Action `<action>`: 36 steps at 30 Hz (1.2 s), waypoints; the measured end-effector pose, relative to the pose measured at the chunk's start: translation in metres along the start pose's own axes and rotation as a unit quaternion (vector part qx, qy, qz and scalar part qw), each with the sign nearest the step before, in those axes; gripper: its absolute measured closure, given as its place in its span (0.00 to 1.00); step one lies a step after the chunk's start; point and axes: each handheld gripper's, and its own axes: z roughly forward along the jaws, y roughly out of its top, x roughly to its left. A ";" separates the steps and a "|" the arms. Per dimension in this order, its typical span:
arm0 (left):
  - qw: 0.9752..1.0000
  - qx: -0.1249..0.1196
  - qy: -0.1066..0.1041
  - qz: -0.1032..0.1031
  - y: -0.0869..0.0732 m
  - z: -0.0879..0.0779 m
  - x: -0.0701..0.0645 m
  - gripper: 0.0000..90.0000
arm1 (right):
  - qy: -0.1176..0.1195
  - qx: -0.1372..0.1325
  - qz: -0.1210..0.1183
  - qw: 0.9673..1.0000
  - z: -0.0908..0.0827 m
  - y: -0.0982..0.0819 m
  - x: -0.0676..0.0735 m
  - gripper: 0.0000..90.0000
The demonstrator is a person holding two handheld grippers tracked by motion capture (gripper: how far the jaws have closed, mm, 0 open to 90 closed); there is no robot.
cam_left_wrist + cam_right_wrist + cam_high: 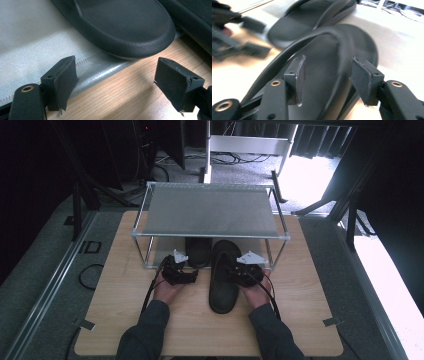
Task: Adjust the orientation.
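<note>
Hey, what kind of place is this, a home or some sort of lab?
Probably a lab or recording studio rather than a home: black curtains surround a wooden table, cables run across the carpet, and a small shoe rack with flip-flops sits staged on it.

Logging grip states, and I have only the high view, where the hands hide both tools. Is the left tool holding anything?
Observer: No. The left tool is open with nothing between its jaws. The heel of the left slipper lies just ahead of it.
Operator: What is that heel resting on?
Observer: On the rack's grey fabric shelf, with its end slightly past the fabric's edge.
Operator: And the right tool?
Observer: The right tool is open too. Its jaws stand apart over the right slipper, with the strap between them and not clamped.
</note>
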 end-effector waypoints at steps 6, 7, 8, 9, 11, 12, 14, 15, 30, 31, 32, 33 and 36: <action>1.000 0.000 0.000 0.000 0.000 0.000 0.000 0.21 | 0.024 0.001 -0.014 1.000 -0.027 -0.018 0.020 0.43; 1.000 0.000 0.001 0.000 0.000 0.000 0.000 0.21 | 0.030 0.000 -0.008 1.000 -0.031 -0.021 0.022 0.43; 1.000 0.000 0.001 0.000 0.000 0.000 0.000 0.21 | 0.034 0.000 -0.005 0.999 -0.034 -0.023 0.023 0.41; 1.000 0.000 0.001 -0.001 0.000 0.000 0.000 0.21 | 0.036 0.003 -0.005 0.999 -0.037 -0.026 0.025 0.40; 1.000 0.000 0.002 0.000 0.000 0.000 0.000 0.21 | 0.042 0.009 -0.007 0.999 -0.043 -0.034 0.029 0.38; 1.000 0.000 0.002 0.000 0.000 0.000 0.000 0.21 | 0.047 0.013 -0.007 0.999 -0.045 -0.037 0.031 0.38; 1.000 0.000 0.002 0.000 0.000 0.000 0.000 0.21 | 0.050 0.018 -0.012 0.999 -0.048 -0.043 0.035 0.35; 1.000 0.000 0.002 0.000 0.000 0.000 0.000 0.21 | 0.053 0.021 -0.011 0.998 -0.050 -0.045 0.037 0.34; 1.000 -0.001 0.002 -0.002 0.000 0.000 0.000 0.21 | 0.074 0.069 -0.045 0.994 -0.049 -0.067 0.058 0.23; 1.000 -0.001 0.002 -0.002 0.000 0.000 0.000 0.22 | 0.073 0.074 -0.043 0.994 -0.047 -0.069 0.059 0.22; 1.000 -0.001 0.001 -0.002 0.000 0.000 0.000 0.22 | 0.073 0.075 -0.044 0.994 -0.046 -0.069 0.059 0.22; 1.000 -0.001 0.001 -0.002 0.000 0.000 0.000 0.22 | 0.074 0.077 -0.044 0.993 -0.045 -0.069 0.059 0.22; 1.000 -0.001 0.002 -0.003 0.000 0.000 0.000 0.22 | 0.071 0.078 -0.048 0.993 -0.043 -0.071 0.060 0.20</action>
